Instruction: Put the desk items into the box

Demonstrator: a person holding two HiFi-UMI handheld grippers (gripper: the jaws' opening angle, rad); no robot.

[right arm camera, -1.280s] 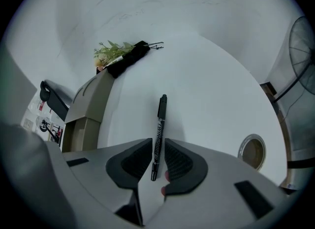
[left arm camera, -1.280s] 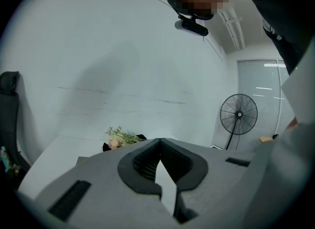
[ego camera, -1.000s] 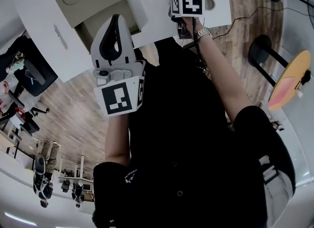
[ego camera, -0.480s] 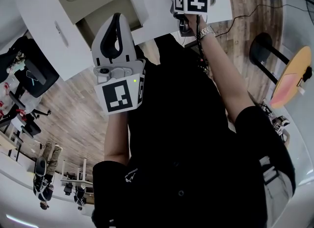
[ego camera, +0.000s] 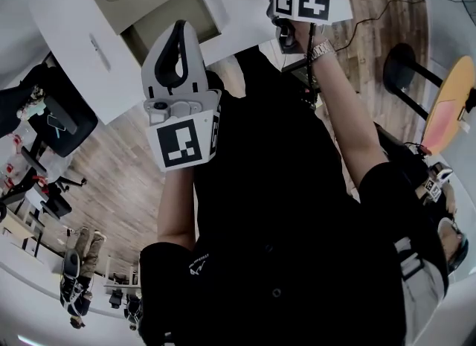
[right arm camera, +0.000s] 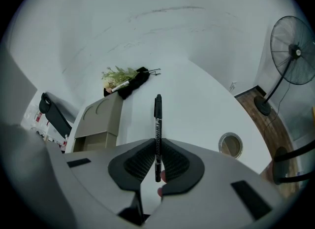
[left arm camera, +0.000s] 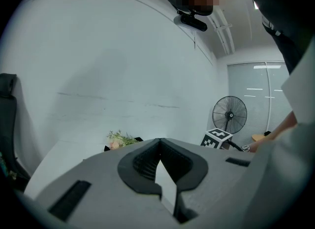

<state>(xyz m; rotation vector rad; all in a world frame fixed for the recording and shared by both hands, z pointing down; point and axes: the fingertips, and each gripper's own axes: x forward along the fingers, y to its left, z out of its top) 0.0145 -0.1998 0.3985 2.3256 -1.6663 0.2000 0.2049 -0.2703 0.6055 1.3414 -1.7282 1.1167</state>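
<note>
A black pen [right arm camera: 157,124] stands upright between the pads of my right gripper [right arm camera: 157,142], which is shut on it above the white table [right arm camera: 197,110]. The open cardboard box [right arm camera: 96,119] lies down to the left of the pen in the right gripper view. In the head view the box [ego camera: 160,10] is at the top, with the right gripper's marker cube [ego camera: 301,1] to its right. My left gripper [ego camera: 178,28] is held up near the box's front edge. Its jaws [left arm camera: 158,140] meet with nothing between them and face a white wall.
A plant and a dark object [right arm camera: 125,81] lie at the table's far edge behind the box. A round cable hole [right arm camera: 230,144] sits in the table to the right. A standing fan [right arm camera: 294,50] and a black chair [ego camera: 56,117] stand on the wooden floor.
The right gripper has risen with the pen, and its marker cube has moved up and to the right in the head view. The left gripper has shifted slightly.
</note>
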